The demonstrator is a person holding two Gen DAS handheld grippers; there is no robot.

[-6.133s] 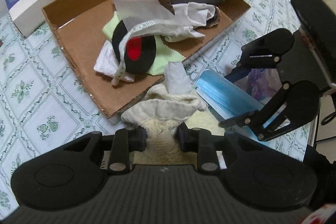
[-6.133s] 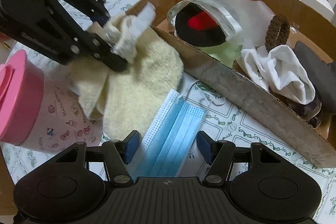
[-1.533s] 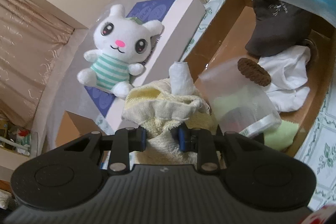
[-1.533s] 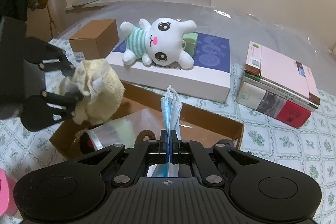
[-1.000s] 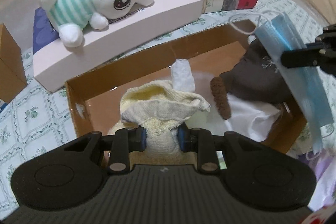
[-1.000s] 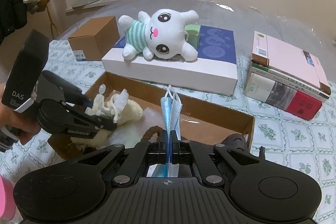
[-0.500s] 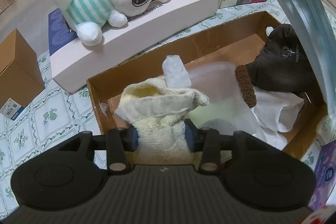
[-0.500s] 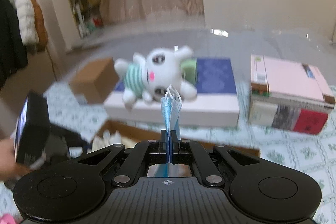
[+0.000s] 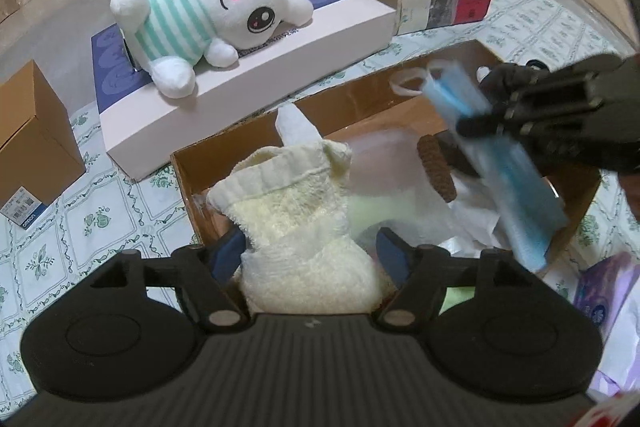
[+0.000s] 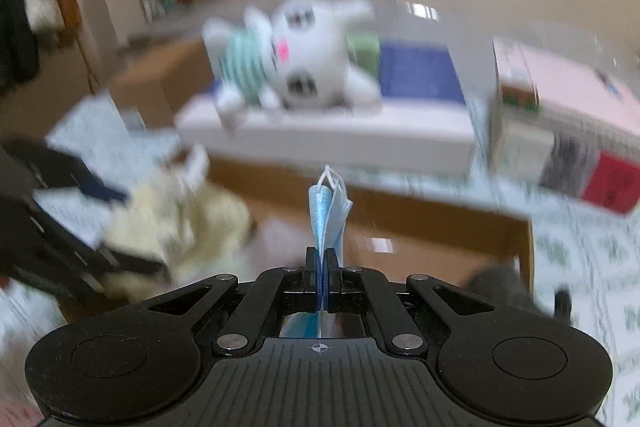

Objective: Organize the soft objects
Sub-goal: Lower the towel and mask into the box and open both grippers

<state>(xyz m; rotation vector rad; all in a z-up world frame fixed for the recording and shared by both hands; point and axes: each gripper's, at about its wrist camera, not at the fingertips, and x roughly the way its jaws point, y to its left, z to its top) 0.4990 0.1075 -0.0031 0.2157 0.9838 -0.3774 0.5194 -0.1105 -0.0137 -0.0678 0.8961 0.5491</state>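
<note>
Both soft items hang over the cardboard box, drop-off looks under way.

The box, centre frame, holds 1 white cloth, a dark cap, a brown hair tie and a clear bag. The left gripper stands wide, its jaws apart around the cream towel; I judge lifting clear comes next. At right, the right gripper pinches the blue mask, which needs lowering before letting go.

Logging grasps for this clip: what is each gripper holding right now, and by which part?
The right gripper pinches the folded blue face mask partway along its body. The left gripper is open around the cream towel, gripping nothing.
</note>
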